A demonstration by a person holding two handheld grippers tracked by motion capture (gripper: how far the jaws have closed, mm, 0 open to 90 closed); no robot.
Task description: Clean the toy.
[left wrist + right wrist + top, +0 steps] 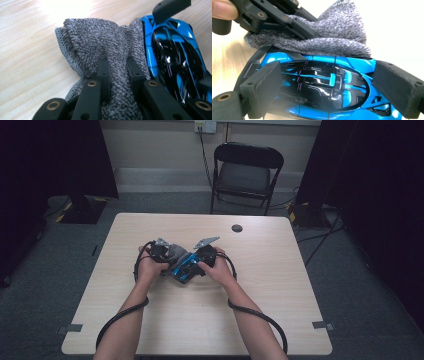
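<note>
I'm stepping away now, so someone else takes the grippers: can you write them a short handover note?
Left gripper: shut on the grey cloth, which lies against the toy car's side.
Right gripper: shut on the blue toy car, one pad at each end, steadying it at mid-table.
Done: car held, cloth on the bodywork.
Left: judging by the setup, wiping the rest of the car; how much is already wiped cannot be told.

cloth (100, 42): grey, speckled | toy car (317, 85): glossy blue and black | table (270, 285): pale wood grain
</note>
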